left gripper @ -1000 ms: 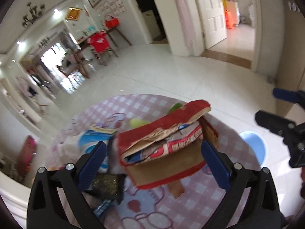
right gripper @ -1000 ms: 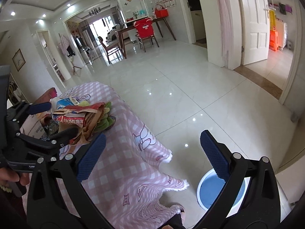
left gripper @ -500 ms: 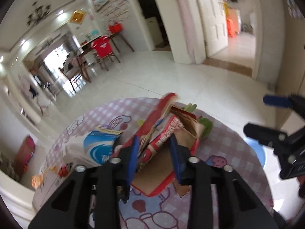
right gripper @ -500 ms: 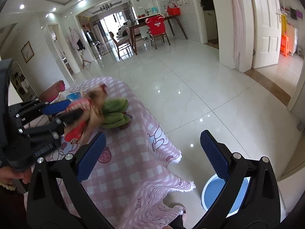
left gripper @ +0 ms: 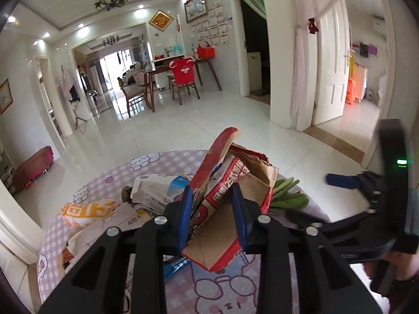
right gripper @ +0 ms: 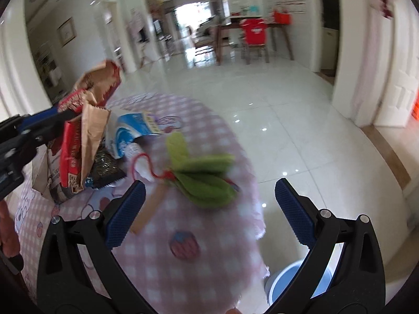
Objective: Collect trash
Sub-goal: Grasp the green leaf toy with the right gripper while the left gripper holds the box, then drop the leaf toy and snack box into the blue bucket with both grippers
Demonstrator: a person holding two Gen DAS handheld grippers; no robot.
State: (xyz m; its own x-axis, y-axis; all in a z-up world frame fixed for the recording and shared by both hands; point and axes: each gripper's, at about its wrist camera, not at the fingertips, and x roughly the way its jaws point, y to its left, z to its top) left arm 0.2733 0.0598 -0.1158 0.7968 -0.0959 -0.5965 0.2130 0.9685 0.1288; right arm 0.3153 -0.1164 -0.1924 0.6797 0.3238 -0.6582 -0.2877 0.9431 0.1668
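Observation:
My left gripper [left gripper: 212,217] is shut on a crumpled red and brown paper bag [left gripper: 230,183] and holds it upright above the pink checked tablecloth [left gripper: 262,287]. The bag also shows at the left of the right wrist view [right gripper: 81,136]. My right gripper [right gripper: 209,209] is open and empty above the table's near edge, with green leaves [right gripper: 204,178] just ahead of it. A blue and white carton [right gripper: 133,128], a dark foil wrapper [right gripper: 104,167] and an orange packet [left gripper: 86,209] lie among other trash on the table.
A light blue bin [right gripper: 296,282] stands on the white tiled floor [right gripper: 301,130] below the table edge, under my right gripper. A dining table with chairs [left gripper: 180,78] stands far back. A white door [left gripper: 332,73] is open at the right.
My left gripper closed on the paper bag and lifted it upright. My right gripper swung left, toward the table and the green leaves.

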